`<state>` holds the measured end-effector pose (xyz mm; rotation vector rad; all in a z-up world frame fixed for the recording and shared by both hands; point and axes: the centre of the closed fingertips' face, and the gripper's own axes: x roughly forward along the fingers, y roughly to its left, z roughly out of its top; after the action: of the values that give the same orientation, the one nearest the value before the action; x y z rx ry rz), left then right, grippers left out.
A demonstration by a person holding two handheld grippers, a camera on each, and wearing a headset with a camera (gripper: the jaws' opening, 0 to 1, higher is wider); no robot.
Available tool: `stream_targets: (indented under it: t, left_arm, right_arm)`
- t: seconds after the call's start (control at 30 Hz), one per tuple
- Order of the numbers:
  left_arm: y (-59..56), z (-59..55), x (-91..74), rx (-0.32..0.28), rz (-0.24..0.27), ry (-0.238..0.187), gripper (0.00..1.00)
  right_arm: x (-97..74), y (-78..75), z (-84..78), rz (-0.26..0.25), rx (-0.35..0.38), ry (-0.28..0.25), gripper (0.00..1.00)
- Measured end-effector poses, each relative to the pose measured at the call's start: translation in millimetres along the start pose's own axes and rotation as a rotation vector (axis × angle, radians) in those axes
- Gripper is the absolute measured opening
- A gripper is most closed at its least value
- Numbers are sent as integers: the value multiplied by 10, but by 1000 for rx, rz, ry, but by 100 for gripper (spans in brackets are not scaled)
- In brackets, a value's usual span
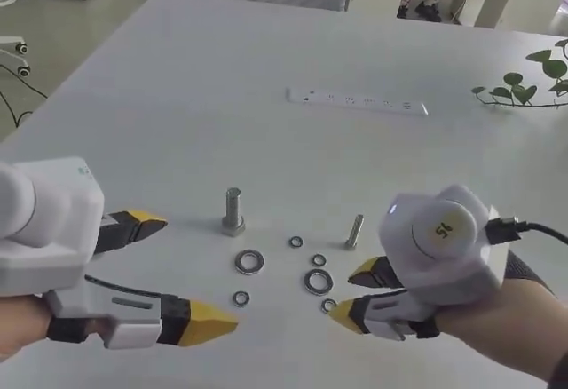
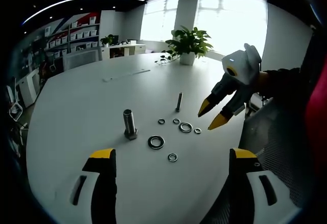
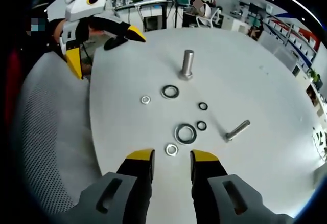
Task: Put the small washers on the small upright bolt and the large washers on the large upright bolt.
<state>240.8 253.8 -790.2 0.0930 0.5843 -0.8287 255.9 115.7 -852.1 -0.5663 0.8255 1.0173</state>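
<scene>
In the head view a large silver hex-head bolt point(image 1: 232, 210) stands upright on its head just left of the frame's centre, on a plain white tabletop point(image 1: 177, 87). A small silver bolt point(image 1: 355, 231) stands right of centre, well apart from it. Six flat steel rings lie loose on the table between and below the two bolts, none threaded on either. One large washer point(image 1: 249, 261) lies just below the large bolt, and a second large washer point(image 1: 319, 281) lies to its lower right. A small washer point(image 1: 295, 242) lies between the bolts, and a small washer point(image 1: 319, 260) sits just above the second large one. A small washer point(image 1: 240, 297) lies lower centre-left, and a small washer point(image 1: 329, 305) lies lowest.

The white left gripper point(image 1: 182, 273), with yellow jaw tips, sits at lower left; its jaws are spread wide and hold nothing. The right gripper point(image 1: 344, 294), at lower right, has its jaws parted by a narrow gap, also empty. In the right gripper view the lowest small washer point(image 3: 171, 149) lies just ahead of that gap.

The round cap point(image 1: 441, 229) on the right gripper bears a dark number that looks like "56". A white power strip point(image 1: 357, 101) lies at upper centre, its markings too small to read. A green leafy plant point(image 1: 532, 78) shows at the upper right edge.
</scene>
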Motion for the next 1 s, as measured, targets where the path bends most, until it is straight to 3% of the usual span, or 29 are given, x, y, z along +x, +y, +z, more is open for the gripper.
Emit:
stream_targets:
  t: [1.0]
  left_arm:
    - [-15, 47, 23, 2, -8, -17, 94]
  right_arm:
    - [210, 4, -110, 32, -22, 71, 20]
